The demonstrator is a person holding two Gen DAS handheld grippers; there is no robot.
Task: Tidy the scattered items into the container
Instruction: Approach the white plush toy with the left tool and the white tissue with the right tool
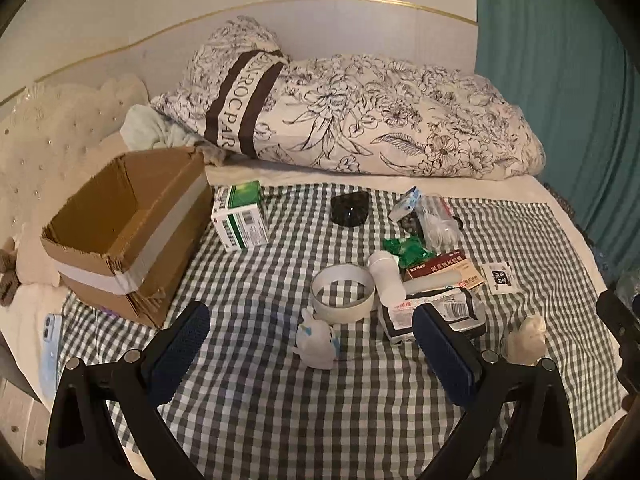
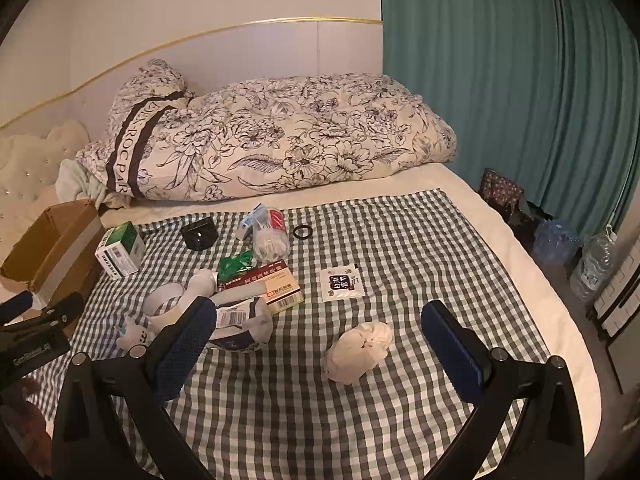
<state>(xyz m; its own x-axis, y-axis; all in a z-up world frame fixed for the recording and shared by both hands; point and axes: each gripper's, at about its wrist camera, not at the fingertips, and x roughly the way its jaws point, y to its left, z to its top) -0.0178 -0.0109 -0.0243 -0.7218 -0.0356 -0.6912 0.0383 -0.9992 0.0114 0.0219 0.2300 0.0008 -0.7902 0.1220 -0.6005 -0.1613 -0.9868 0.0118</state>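
Observation:
An open cardboard box (image 1: pixel 120 224) stands on the left of the checked cloth; it also shows in the right wrist view (image 2: pixel 52 248). Scattered items lie on the cloth: a green-white medicine box (image 1: pixel 240 216), a black dish (image 1: pixel 349 208), a tape roll (image 1: pixel 343 294), a white bottle (image 1: pixel 386 276), a red-brown medicine box (image 1: pixel 440 272), a white sachet (image 2: pixel 343 283), a small white figurine (image 1: pixel 318 340) and a cream cloth bundle (image 2: pixel 358 350). My left gripper (image 1: pixel 312 334) is open above the figurine. My right gripper (image 2: pixel 320 330) is open just behind the bundle.
A rolled floral duvet (image 1: pixel 360 120) lies along the back wall. A phone (image 1: pixel 50 344) lies at the bed's left edge. A teal curtain (image 2: pixel 500 80) hangs on the right, with water bottles (image 2: pixel 592 268) and a bag (image 2: pixel 500 192) on the floor.

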